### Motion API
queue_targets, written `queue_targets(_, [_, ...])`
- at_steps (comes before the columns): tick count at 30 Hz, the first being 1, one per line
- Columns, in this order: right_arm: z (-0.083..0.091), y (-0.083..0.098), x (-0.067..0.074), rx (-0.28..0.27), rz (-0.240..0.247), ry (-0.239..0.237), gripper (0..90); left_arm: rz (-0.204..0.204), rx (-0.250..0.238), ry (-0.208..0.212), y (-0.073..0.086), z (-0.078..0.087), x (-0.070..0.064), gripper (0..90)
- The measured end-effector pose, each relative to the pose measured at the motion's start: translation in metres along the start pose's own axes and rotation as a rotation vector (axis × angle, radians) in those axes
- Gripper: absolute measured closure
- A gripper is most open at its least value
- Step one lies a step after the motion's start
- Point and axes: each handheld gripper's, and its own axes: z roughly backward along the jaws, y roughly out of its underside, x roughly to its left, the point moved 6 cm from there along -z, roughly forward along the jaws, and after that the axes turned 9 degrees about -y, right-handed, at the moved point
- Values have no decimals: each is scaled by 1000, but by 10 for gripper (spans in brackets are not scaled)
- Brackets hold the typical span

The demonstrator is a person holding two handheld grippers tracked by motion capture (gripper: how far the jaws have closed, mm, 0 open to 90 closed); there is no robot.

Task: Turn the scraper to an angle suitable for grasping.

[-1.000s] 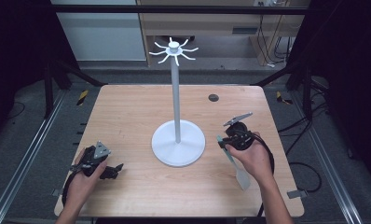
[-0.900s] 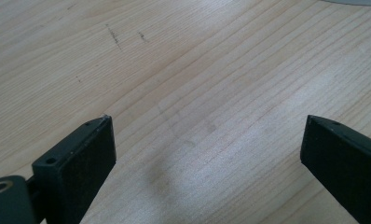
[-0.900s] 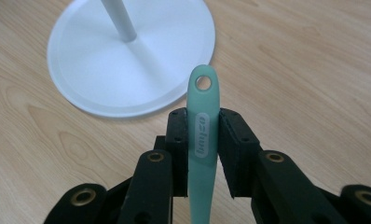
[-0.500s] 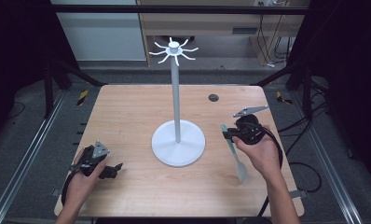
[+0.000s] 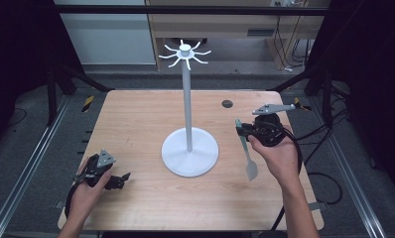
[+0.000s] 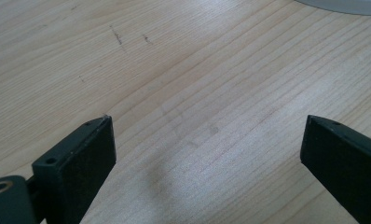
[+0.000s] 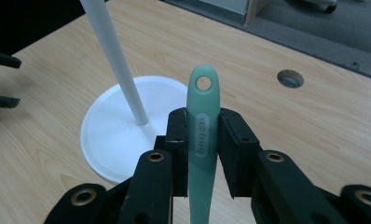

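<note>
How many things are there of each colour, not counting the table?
White: 1, the hook stand.
Green: 1, the spatula gripped in the right claw.
Black: 2, the right claw and the open left claw.
Total: 4.

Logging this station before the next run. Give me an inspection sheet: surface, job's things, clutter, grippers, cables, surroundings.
Surface: light wooden table, faint scuffs, round dark grommet hole near the far edge.
Job's things: white metal hook stand with round base at centre; pale green silicone spatula with a hanging hole, blade hanging down.
Clutter: nothing seen.
Grippers: left gripper low over the table, fingers wide apart, nothing between; right gripper clamps the spatula handle.
Cables: black cable trails off the right edge.
Surroundings: dark frame, grey floor, cabinet behind.
</note>
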Motion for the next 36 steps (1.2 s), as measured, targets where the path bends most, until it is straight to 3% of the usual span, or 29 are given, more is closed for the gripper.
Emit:
queue_targets(23, [12,-47,15,-172,29,14,745,2,-6,8,-1,1,0,30])
queue_targets(36, [9,-68,33,-257,52,-24,745,-10,12,-14,1,2,0,29])
